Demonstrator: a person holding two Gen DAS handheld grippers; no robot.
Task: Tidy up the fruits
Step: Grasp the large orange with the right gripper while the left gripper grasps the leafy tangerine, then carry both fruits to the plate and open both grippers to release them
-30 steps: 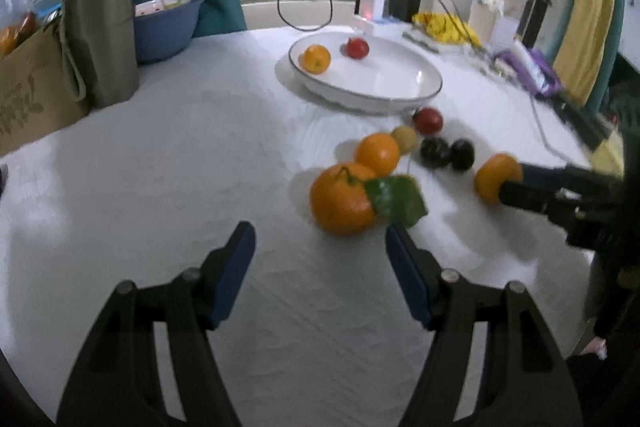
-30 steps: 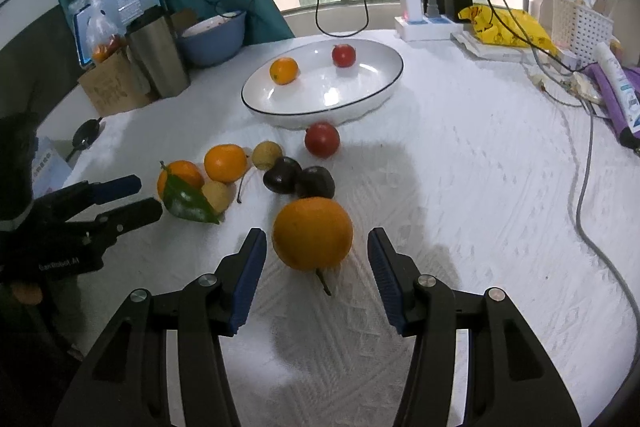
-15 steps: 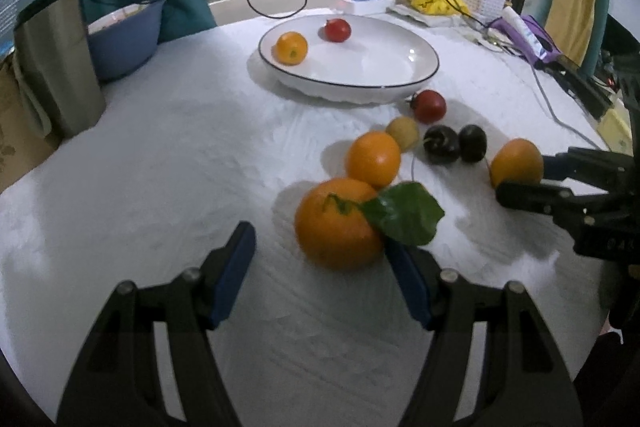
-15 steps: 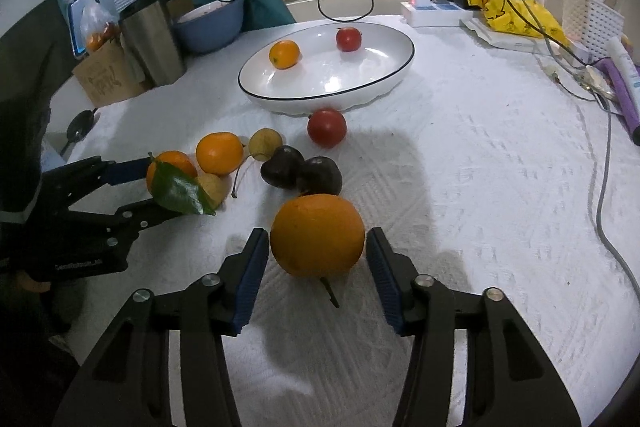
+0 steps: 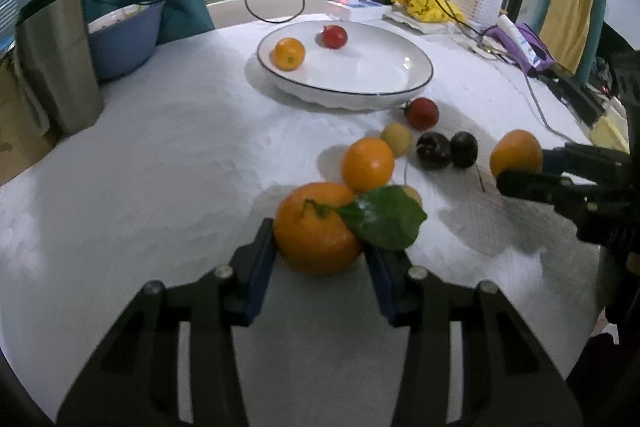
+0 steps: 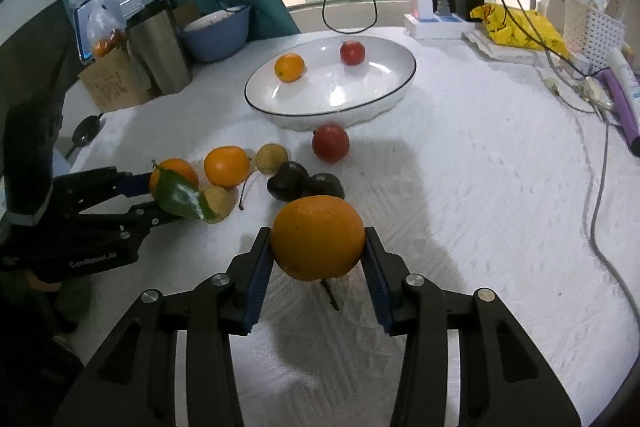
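Note:
My left gripper (image 5: 322,255) is shut on a large orange with a green leaf (image 5: 316,227), resting on the white tablecloth. My right gripper (image 6: 318,259) is shut on a stemmed orange (image 6: 318,237); it also shows in the left wrist view (image 5: 516,153). Loose on the cloth lie a smaller orange (image 5: 368,165), a yellow fruit (image 5: 396,139), two dark plums (image 5: 446,151) and a red fruit (image 5: 422,113). The white plate (image 5: 400,83) behind holds an orange (image 5: 288,53) and a red fruit (image 5: 334,37).
A steel cup (image 5: 56,59), a blue bowl (image 5: 124,39) and a paper bag (image 6: 108,83) stand at the left. A power strip (image 6: 436,21), cables (image 6: 596,195), a yellow bag (image 6: 516,23) and a white basket (image 6: 592,27) lie at the back right.
Both grippers moved forward and closed: the left onto the leafed orange, the right onto the stemmed orange.

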